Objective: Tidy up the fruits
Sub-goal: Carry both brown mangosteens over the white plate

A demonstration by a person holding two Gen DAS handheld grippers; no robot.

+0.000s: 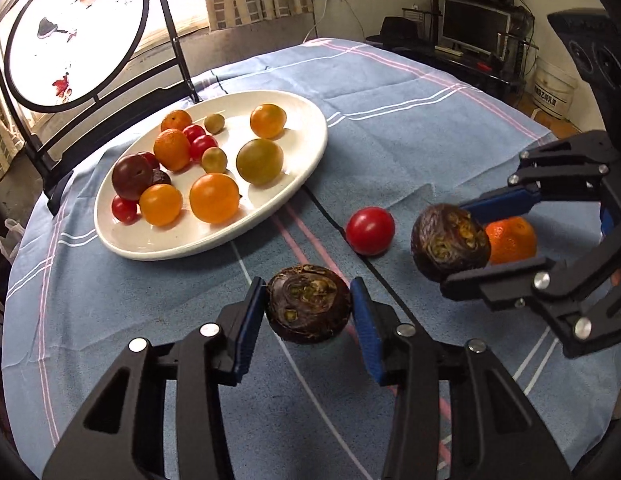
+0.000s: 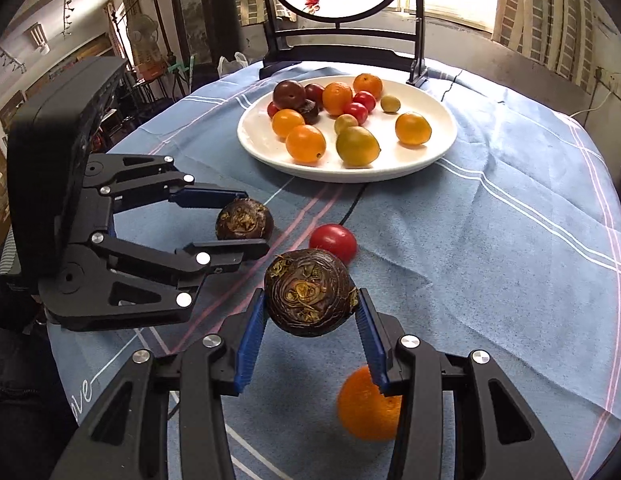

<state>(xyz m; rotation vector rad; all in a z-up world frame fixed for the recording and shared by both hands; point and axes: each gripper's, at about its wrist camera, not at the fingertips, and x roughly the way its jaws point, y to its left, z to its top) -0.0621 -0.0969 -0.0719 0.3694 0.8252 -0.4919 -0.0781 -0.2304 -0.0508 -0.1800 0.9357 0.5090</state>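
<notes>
My left gripper [image 1: 309, 312] is shut on a dark brown water chestnut [image 1: 308, 303], held just above the blue cloth; it also shows in the right wrist view [image 2: 244, 222]. My right gripper [image 2: 311, 312] is shut on a second water chestnut [image 2: 310, 292], lifted off the cloth; it shows in the left wrist view [image 1: 449, 242]. A red tomato [image 1: 370, 231] and an orange [image 1: 510, 240] lie loose on the cloth. The white plate [image 1: 306, 152] holds several oranges, tomatoes, green fruits and a dark plum.
A black-framed round screen [image 1: 76, 32] stands behind the plate at the table's far edge. A thin black cable [image 1: 330, 220] runs over the blue cloth [image 1: 410, 128] near the tomato. The table edge drops off toward a desk with a monitor [image 1: 474, 26].
</notes>
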